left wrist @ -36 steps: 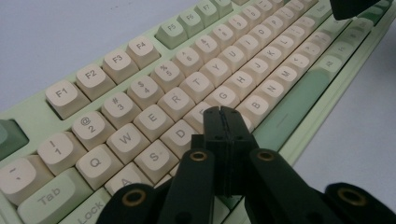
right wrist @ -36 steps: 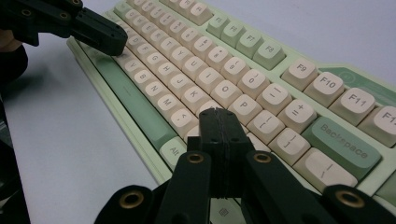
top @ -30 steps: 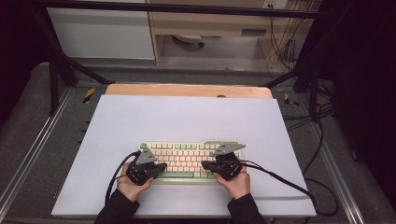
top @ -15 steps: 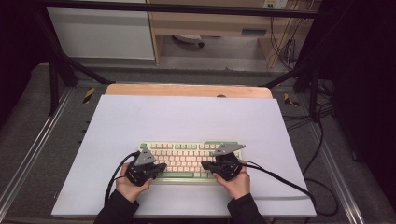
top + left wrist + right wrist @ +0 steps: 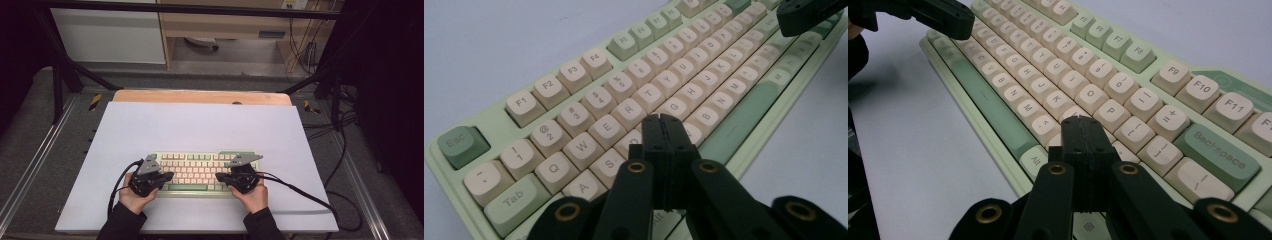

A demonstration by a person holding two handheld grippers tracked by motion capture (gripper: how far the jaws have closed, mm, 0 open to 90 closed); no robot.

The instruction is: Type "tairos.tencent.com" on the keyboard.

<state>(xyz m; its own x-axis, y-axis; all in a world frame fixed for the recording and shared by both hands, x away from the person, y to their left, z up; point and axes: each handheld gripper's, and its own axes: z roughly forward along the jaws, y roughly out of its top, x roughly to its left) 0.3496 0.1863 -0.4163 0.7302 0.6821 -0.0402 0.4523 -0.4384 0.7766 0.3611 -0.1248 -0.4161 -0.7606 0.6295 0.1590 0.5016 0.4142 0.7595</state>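
Keyboard [image 5: 202,172] lies flat on the bench [image 5: 200,125], at its near edge and midway across, with both hands over it. The left hand-held gripper [image 5: 661,119] is clenched, jaws pressed together with nothing between them, its tip over the keyboard's left half around the D and F keys [image 5: 676,107]. The right hand-held gripper [image 5: 1078,121] is clenched and empty too, its tip over the keyboard's right half, just below the P key [image 5: 1111,111].

The likely work is pressing keys with the closed tips, and that is where trouble would come. Each tip looks about as wide as one keycap, so a slightly off-centre descent could catch two neighbouring keys at once. A slanted push could skid off a rounded cap into the gap beside it. Pressing hard near the keyboard's front edge might tip or slide it across the smooth bench. The cables [image 5: 300,190] trailing from both tools could drag on the keyboard's ends and nudge it.
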